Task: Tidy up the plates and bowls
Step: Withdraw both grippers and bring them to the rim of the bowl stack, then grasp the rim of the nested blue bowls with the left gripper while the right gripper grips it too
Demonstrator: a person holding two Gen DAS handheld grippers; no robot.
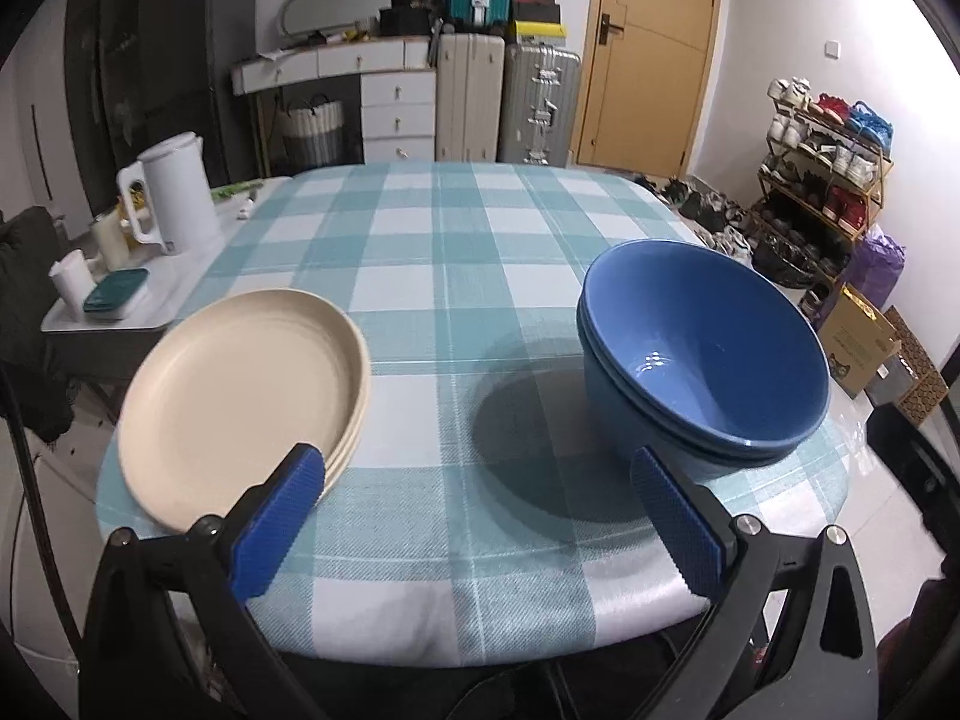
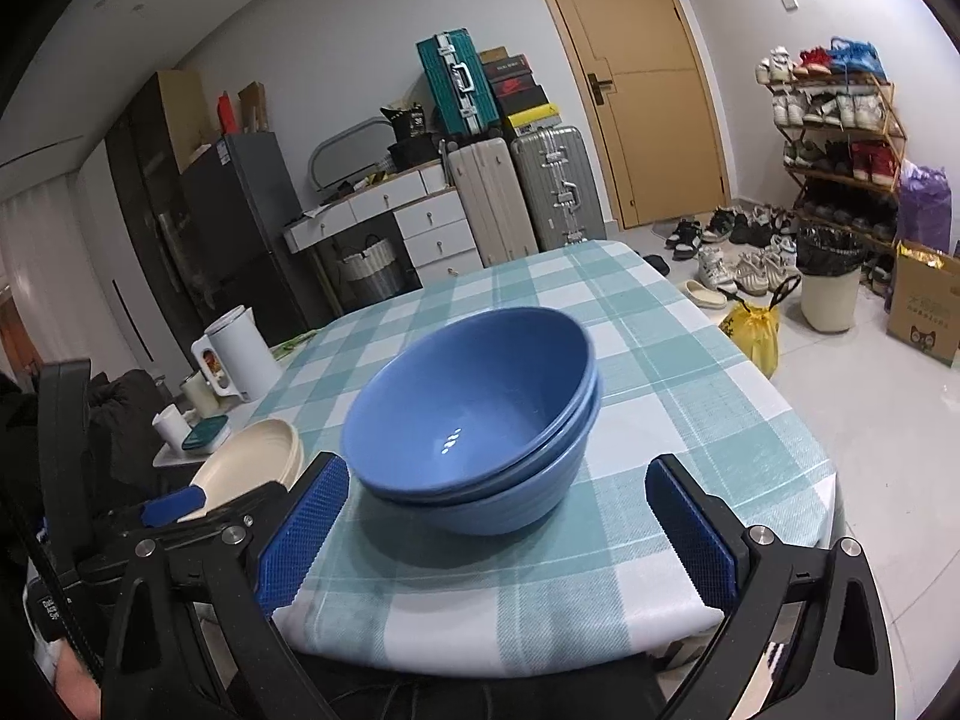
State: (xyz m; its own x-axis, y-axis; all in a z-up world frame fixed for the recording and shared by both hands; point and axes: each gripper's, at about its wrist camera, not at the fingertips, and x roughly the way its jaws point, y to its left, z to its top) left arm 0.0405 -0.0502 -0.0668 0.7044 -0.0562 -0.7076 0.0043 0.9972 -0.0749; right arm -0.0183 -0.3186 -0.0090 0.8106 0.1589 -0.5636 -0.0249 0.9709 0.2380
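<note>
On the checked table (image 2: 690, 360), stacked bowls (image 2: 474, 420) lie before the empty, spread right gripper (image 2: 498, 525).

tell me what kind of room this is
Most likely a lived-in home room used for dining and storage: a table with a checked cloth, stacked suitcases by the door, and a full shoe rack.

Both wrist views face the doorway, sharing the bowls (image 1: 702, 360)

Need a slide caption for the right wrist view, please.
Open right tool faces stacked blue bowls on the checked tablecloth.
</note>
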